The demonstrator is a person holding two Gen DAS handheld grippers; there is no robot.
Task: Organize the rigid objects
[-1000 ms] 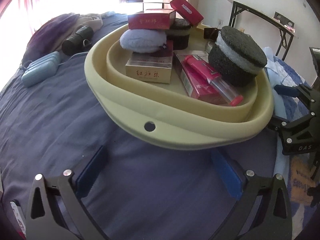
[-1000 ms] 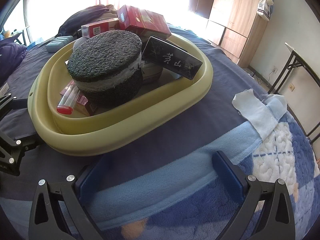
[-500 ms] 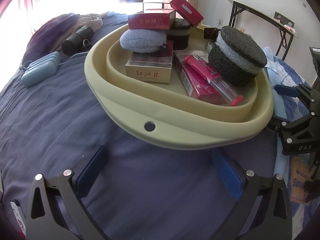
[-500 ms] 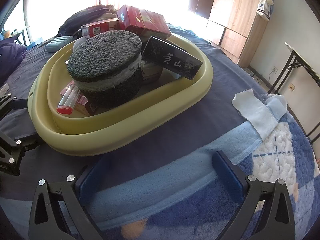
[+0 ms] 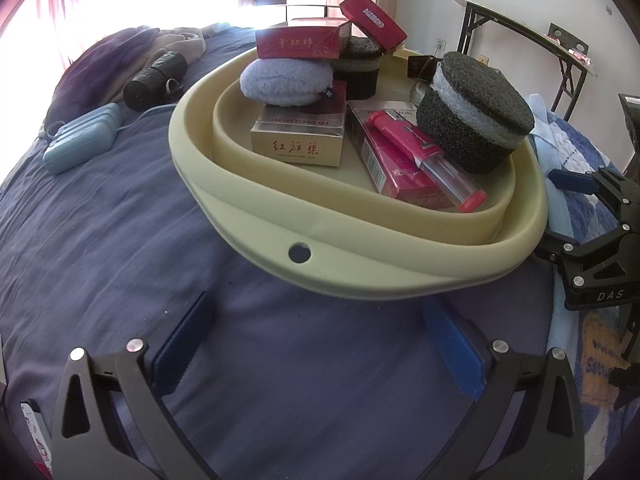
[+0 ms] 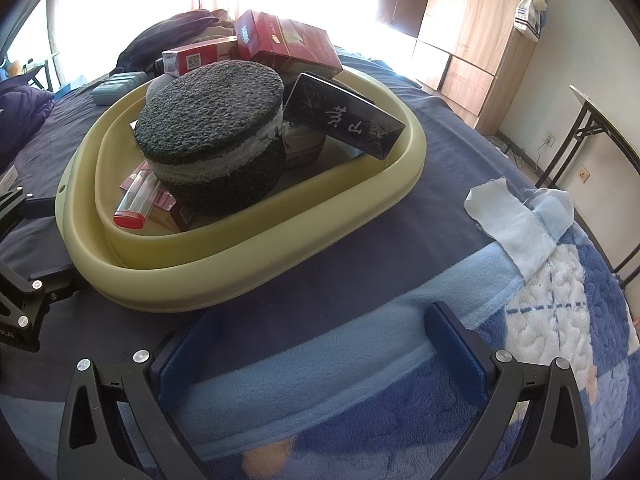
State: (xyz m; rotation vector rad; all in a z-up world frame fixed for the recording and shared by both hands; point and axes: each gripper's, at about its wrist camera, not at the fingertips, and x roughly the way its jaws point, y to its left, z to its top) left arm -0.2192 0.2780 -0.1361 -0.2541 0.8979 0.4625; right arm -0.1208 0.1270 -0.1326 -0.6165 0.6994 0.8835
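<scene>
Left wrist view shows the left gripper (image 5: 316,344) spread wide and empty above the dark blue bedspread (image 5: 100,240), pointed at the near rim of the yellowish basin (image 5: 360,264), which sits on the bed just ahead. Inside the basin lies a heap of goods: a gold cigarette box (image 5: 298,142) with a pale blue puff (image 5: 286,82) on top, a red box (image 5: 298,42) above that, a pink box (image 5: 396,172) bearing a pink tube (image 5: 424,156), and a big dark round sponge (image 5: 476,110) at the right. Right wrist view shows the right gripper (image 6: 320,352) also spread and holding nothing, low over the light blue blanket (image 6: 360,344) — the same basin ahead of it, with a black box (image 6: 344,120) leaning on the far rim beside the sponge. By my judgement most of the gathering looks done, since nearly every rigid piece is already in the basin; what seems left is tidying the jumble — boxes lean and overlap. A blue case (image 5: 80,144) and a black cylinder (image 5: 154,76) lie on the bed well apart from the basin, and whether they belong to the task I cannot tell.
</scene>
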